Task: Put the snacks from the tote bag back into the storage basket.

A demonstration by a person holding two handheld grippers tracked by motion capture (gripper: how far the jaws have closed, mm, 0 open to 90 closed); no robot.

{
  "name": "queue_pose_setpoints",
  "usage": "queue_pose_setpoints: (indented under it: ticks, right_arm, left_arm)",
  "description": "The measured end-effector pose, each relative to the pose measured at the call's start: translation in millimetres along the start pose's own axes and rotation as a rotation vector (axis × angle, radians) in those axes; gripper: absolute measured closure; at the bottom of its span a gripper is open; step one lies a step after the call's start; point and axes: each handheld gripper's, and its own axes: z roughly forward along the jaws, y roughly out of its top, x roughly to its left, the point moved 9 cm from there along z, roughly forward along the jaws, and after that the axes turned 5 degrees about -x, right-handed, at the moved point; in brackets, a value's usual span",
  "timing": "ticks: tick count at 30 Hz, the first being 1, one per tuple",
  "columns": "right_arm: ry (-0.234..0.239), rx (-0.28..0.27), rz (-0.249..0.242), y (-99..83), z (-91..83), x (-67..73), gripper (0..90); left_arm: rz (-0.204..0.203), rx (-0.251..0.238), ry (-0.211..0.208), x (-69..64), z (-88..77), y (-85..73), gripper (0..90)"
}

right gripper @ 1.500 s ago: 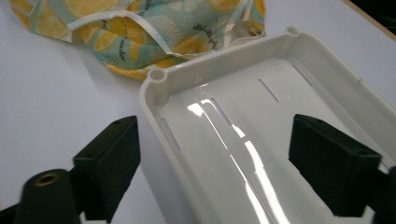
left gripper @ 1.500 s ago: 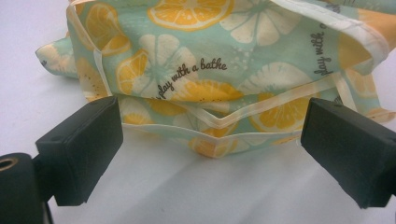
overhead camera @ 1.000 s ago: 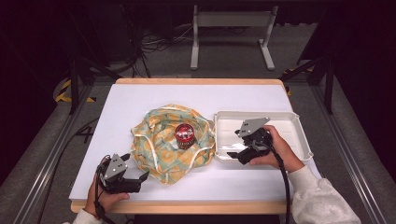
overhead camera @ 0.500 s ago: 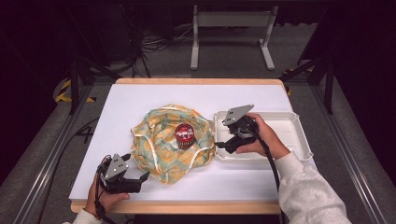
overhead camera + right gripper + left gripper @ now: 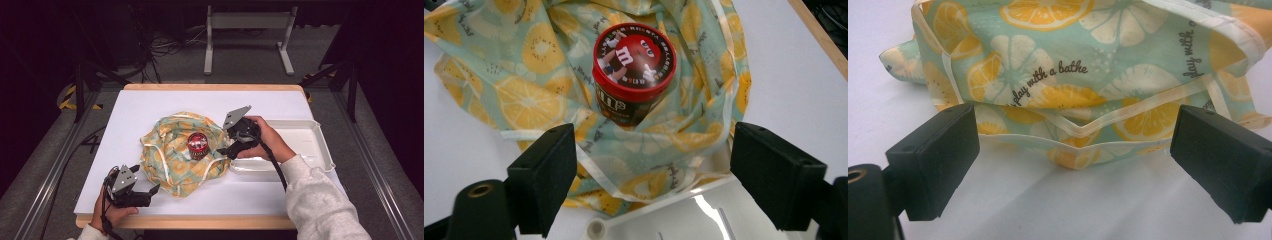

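- Right gripper [image 5: 223, 150] sits at the right edge of the cloth [image 5: 170, 150], over the left end of the tray [image 5: 320, 150]. Jaws spread, nothing between them; they have just closed a little.
- Left gripper [image 5: 150, 191] is at the near-left corner of the table [image 5: 280, 100], just short of the cloth's near hem. Jaws spread wide, pinching nothing.
- Can [image 5: 197, 145] stands upright in the middle of the cloth, in a hollow of bunched fabric.
- Risk: my guess is the right gripper goes for the can. Loose folds sit between jaws and can, so it could pinch fabric along with it and drag the whole cloth.
- Risk: the can sits on soft, uneven fabric. A nudge from one jaw before the other lands could tip it.
- Risk: if the left gripper pulls the hem while the can is ungripped, the can likely topples or rolls.
- Risk: the tray edge is right under the right gripper; a low approach could knock it.
- Right gripper view: can [image 5: 634, 70] lid print, red rim and dark side wall, plus the tray corner [image 5: 634, 227] tucked against the cloth [image 5: 499, 90]. The high view gives the can as a small red disc.
- Left gripper view: layered hems and white piping of the cloth [image 5: 1088, 75] up close, lying just beyond the jaw tips.
- High view: overall layout, both hands, tray to the right of the cloth.
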Motion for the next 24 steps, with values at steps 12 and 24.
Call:
queue_pose_setpoints:
  ticks: [12,24]
  right_arm:
    - [0.05,0.03,-0.014,26.5,30.2,8.8,22.6]
    - [0.107,0.102,0.001,35.4,65.0,15.0,22.3]
  left_arm:
    - [-0.001,-0.002,-0.002,-1.0,-0.5,-0.2,6.1]
    - [0.002,0.001,-0.006,-1.5,-1.0,-1.3,6.1]
